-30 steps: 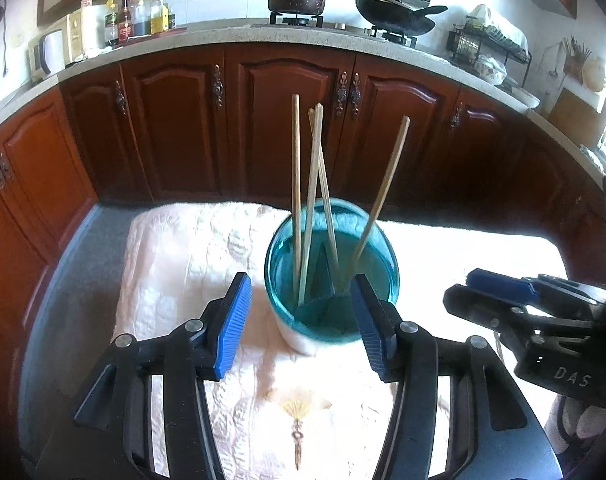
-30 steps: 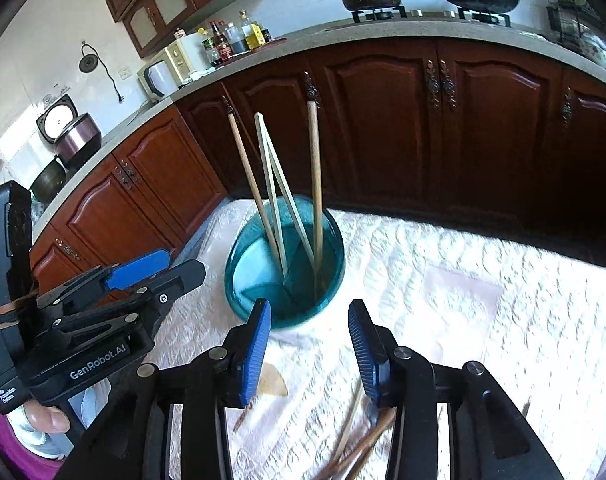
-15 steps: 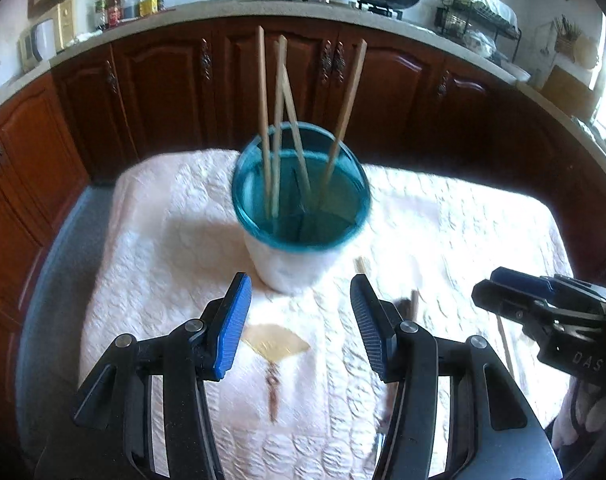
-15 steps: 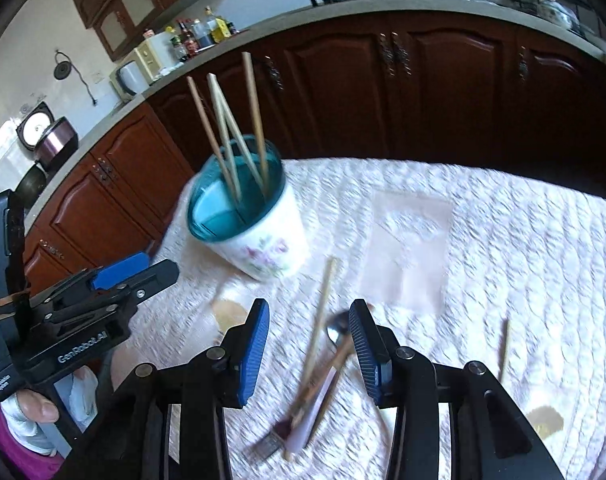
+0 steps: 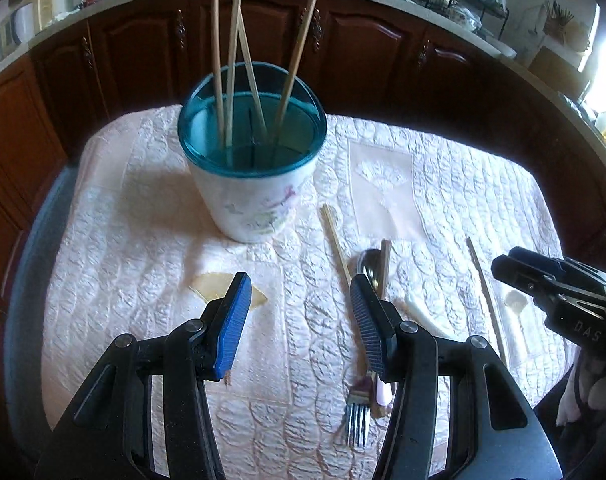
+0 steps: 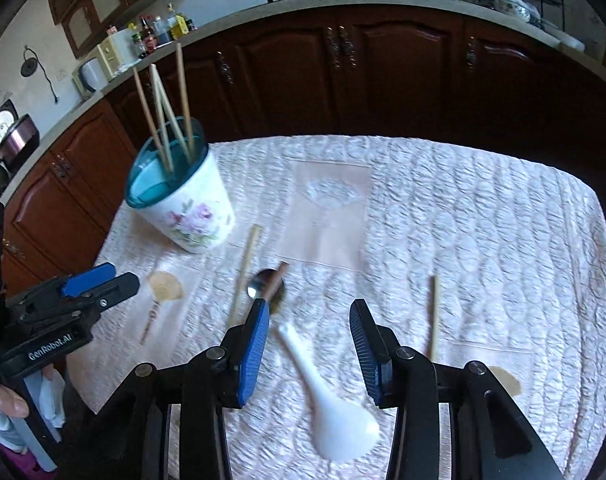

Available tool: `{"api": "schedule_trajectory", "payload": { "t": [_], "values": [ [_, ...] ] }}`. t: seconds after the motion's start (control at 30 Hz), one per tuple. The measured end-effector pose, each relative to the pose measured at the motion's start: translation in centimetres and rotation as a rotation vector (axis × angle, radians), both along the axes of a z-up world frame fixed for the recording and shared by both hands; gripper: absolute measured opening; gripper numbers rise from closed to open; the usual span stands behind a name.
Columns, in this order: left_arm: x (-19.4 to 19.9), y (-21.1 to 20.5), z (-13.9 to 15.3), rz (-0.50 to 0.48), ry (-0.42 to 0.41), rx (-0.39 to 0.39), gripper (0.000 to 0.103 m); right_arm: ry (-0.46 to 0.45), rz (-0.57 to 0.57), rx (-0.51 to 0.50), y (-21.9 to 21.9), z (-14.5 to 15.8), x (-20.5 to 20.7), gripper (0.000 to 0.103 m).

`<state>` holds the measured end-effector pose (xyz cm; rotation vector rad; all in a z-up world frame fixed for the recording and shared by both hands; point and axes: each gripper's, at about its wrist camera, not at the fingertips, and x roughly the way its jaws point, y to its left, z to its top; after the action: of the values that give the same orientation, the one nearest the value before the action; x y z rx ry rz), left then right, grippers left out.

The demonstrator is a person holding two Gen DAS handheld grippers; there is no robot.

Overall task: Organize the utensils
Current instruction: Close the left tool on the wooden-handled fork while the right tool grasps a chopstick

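Observation:
A white floral cup with a teal rim stands on the quilted cloth and holds several wooden chopsticks. Loose utensils lie on the cloth: a chopstick, a metal spoon, a white ceramic spoon, a fork and another chopstick. My left gripper is open and empty, short of the cup. My right gripper is open and empty, with the white spoon lying below and between its fingers.
The table wears a pale quilted cloth. Dark wooden cabinets run behind it, with a counter of bottles, a pot and a pan above. My right gripper also shows in the left wrist view, and my left gripper in the right wrist view.
Both grippers have drawn back from the cup, and the loose utensils on the cloth have come into view. The right gripper has come over the white spoon. Both stayed open.

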<state>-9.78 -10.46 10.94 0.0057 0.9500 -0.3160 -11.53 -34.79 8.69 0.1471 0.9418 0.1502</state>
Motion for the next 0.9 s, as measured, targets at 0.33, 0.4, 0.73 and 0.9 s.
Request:
{"api": "schedule_trajectory", "payload": {
  "t": [0.33, 0.4, 0.73, 0.9],
  "values": [
    [-0.3, -1.7, -0.6, -0.033, 0.019, 0.014, 0.051, 0.020, -0.029, -0.001, -1.7, -0.8, -0.9, 0.040],
    [-0.3, -1.9, -0.7, -0.036, 0.021, 0.015, 0.051, 0.024, -0.034, 0.004, -2.1, -1.0, -1.1, 0.040],
    [-0.2, -2.5, -1.8, -0.073, 0.064, -0.010, 0.051, 0.068, -0.057, 0.029, -4.4, -2.7, -1.4, 0.040],
    [0.0, -3.1, -2.9, -0.113, 0.101, -0.025, 0.051, 0.100, -0.027, 0.074, -4.4, -4.1, -1.2, 0.040]
  ]
}}
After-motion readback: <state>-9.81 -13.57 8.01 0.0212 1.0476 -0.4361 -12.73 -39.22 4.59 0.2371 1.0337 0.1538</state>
